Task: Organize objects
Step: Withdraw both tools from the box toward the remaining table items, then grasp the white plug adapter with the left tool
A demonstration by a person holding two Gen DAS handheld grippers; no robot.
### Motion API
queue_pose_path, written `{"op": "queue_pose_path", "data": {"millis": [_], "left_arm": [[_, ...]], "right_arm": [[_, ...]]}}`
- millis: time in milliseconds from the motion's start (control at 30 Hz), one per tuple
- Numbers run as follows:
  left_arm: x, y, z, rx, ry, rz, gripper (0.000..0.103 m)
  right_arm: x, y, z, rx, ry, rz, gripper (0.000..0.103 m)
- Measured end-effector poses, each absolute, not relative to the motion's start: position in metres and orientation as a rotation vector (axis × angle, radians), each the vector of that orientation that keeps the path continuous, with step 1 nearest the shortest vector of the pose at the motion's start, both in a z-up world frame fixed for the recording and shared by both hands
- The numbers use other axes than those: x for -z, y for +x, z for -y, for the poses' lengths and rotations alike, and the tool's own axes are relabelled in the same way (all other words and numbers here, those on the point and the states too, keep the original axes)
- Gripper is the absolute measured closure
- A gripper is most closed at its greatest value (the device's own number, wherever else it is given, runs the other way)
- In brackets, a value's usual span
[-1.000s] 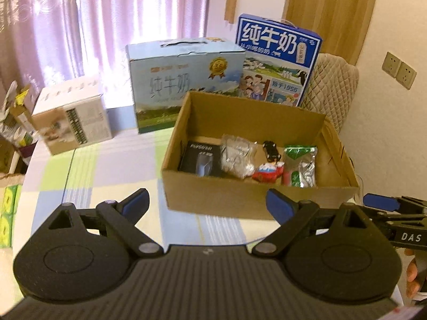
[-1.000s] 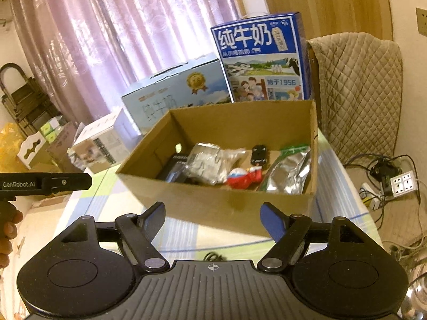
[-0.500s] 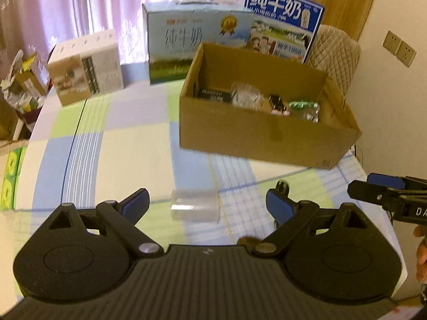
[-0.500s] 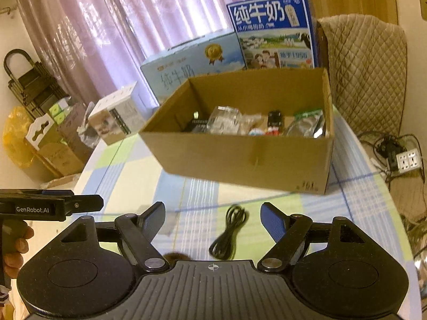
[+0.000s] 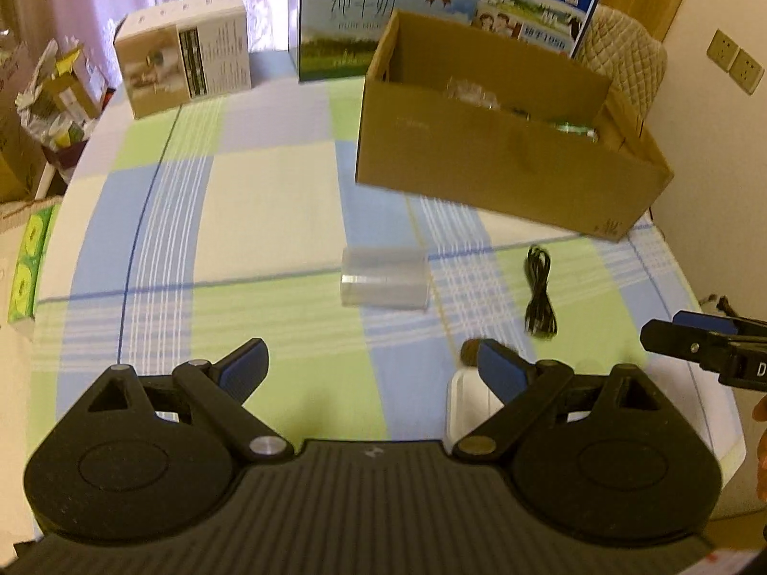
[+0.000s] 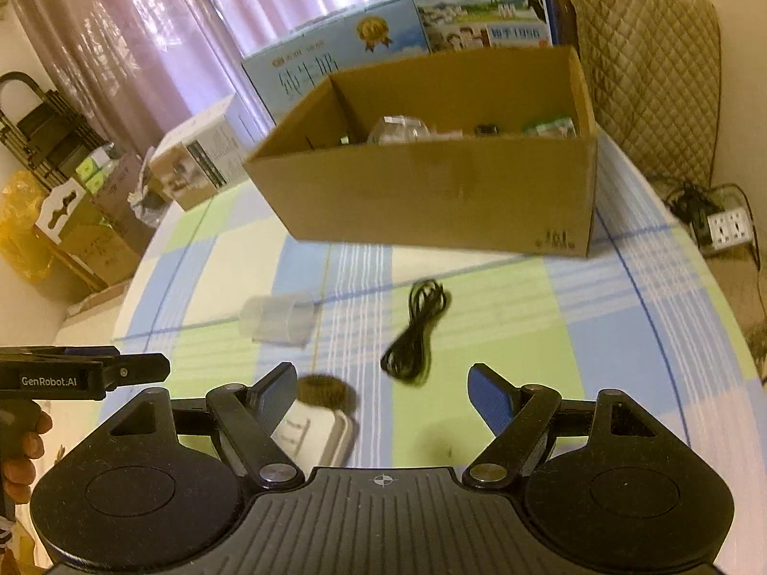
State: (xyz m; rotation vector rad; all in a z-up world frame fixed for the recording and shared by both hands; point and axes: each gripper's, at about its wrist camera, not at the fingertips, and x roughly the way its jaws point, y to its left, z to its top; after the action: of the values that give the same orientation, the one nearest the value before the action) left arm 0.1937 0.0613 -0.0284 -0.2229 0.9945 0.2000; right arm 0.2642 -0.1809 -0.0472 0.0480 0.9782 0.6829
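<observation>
While both tools hang above the checked tablecloth (image 5: 268, 220), I see my left gripper (image 5: 371, 366) spread wide with nothing between its blue fingers (image 5: 244, 364), and my right gripper (image 6: 383, 390) just as wide and just as empty. Neither touches anything.

Ahead of the left gripper, slightly right of centre, lies a clear plastic box (image 5: 384, 278); further right lies a coiled black cable (image 5: 539, 293). Just beside its right finger sits a white container (image 5: 462, 402) with a small brown round thing (image 5: 470, 352) at its far end. From the right gripper the same white container (image 6: 314, 431) sits against the left finger, the brown round thing (image 6: 320, 389) just beyond it, the cable (image 6: 414, 330) ahead near centre, and the clear box (image 6: 278, 318) ahead to the left. The cardboard box (image 6: 431, 196) stands well beyond these, already holding several packets.

Compared with half a second ago, both grippers have pulled back from the cardboard box (image 5: 498, 172) and tipped downward: the loose things now lie further up in view, and the white container has come into sight. The opening of both is unchanged.
</observation>
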Motion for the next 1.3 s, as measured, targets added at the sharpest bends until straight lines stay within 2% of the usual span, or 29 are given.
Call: {"op": "queue_pose_path", "data": {"millis": [600,1300], "left_arm": [[0.069,0.184,-0.043,-0.143,-0.215,-1.108,0.011],[0.121,0.232,0.015,0.017,-0.131,-1.161,0.011]], "right_arm": [[0.080,0.247,0.175,-0.651,0.005,-1.097,0.027],[0.103,0.272,0.229,-0.477,0.079,-1.174,0.027]]}}
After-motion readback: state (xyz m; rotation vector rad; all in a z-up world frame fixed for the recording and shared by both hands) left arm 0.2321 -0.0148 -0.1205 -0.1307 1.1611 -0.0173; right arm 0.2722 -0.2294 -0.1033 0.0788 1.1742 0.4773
